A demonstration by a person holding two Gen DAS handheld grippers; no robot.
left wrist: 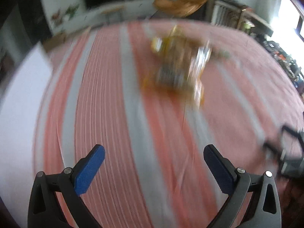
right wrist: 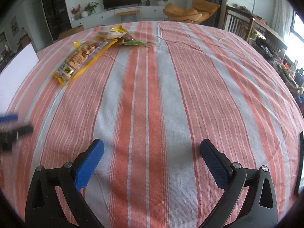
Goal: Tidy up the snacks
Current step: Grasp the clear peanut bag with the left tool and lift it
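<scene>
A long yellow-edged snack bag (right wrist: 83, 58) lies at the far left of the striped table. A smaller yellow pack (right wrist: 112, 33) and a green and brown wrapped snack (right wrist: 135, 41) lie just behind it. In the blurred left wrist view the same pile (left wrist: 178, 66) lies ahead, far from the fingers. My left gripper (left wrist: 153, 169) is open and empty above the cloth; it also shows blurred in the right wrist view (right wrist: 11, 127). My right gripper (right wrist: 152, 163) is open and empty near the front of the table.
A red and grey striped cloth (right wrist: 152, 95) covers the table. A white board (right wrist: 17, 68) stands at the left edge. A dark flat object (right wrist: 299, 163) sits at the right edge. Chairs (right wrist: 237, 26) and a cluttered shelf stand beyond the far right side.
</scene>
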